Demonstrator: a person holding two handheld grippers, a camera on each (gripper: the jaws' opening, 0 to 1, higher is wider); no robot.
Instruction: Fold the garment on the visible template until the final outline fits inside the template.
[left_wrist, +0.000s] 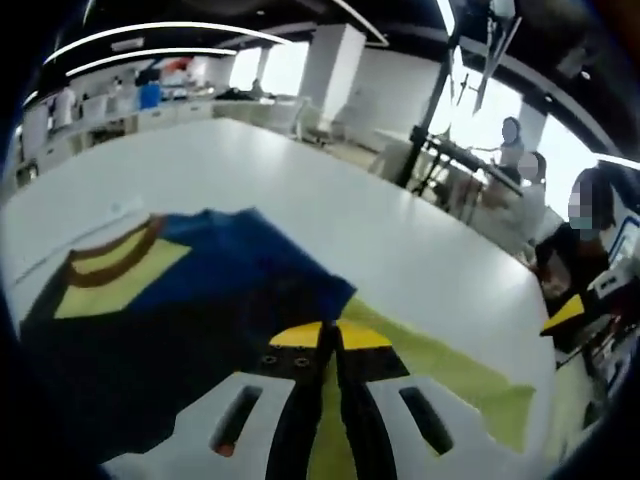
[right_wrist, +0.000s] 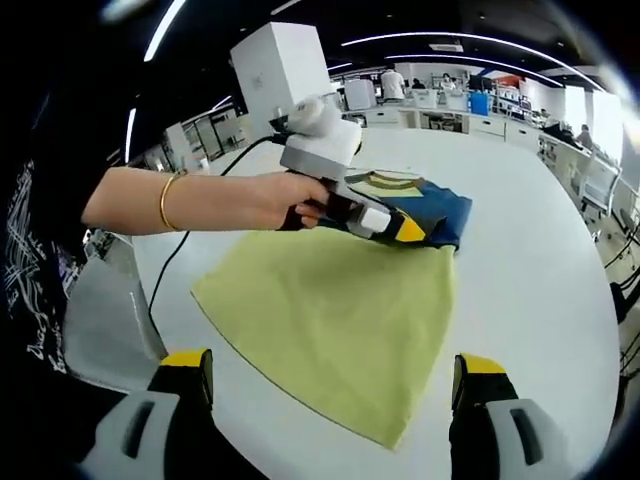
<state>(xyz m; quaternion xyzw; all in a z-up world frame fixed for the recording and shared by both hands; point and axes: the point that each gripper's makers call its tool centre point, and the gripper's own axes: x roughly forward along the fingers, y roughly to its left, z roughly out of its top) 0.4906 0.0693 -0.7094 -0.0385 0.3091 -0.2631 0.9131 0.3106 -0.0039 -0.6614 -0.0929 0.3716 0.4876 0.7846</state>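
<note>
A dark blue garment (left_wrist: 190, 300) with a yellow and brown collar (left_wrist: 115, 262) lies bunched on the white table. It overlaps the far end of a yellow-green template cloth (right_wrist: 330, 310). My left gripper (left_wrist: 325, 335) is shut, its yellow tips pinching the garment's edge where it meets the template (left_wrist: 450, 375). In the right gripper view a hand holds that left gripper (right_wrist: 408, 232) against the blue garment (right_wrist: 445, 212). My right gripper (right_wrist: 333, 365) stands wide open over the near edge of the template, with nothing between its jaws.
The white table (right_wrist: 540, 280) stretches wide around the cloth. A grey bag or chair (right_wrist: 105, 320) stands at its left side. Several people sit beyond the table's far corner (left_wrist: 520, 190). Desks and a white pillar (right_wrist: 285, 65) stand at the back.
</note>
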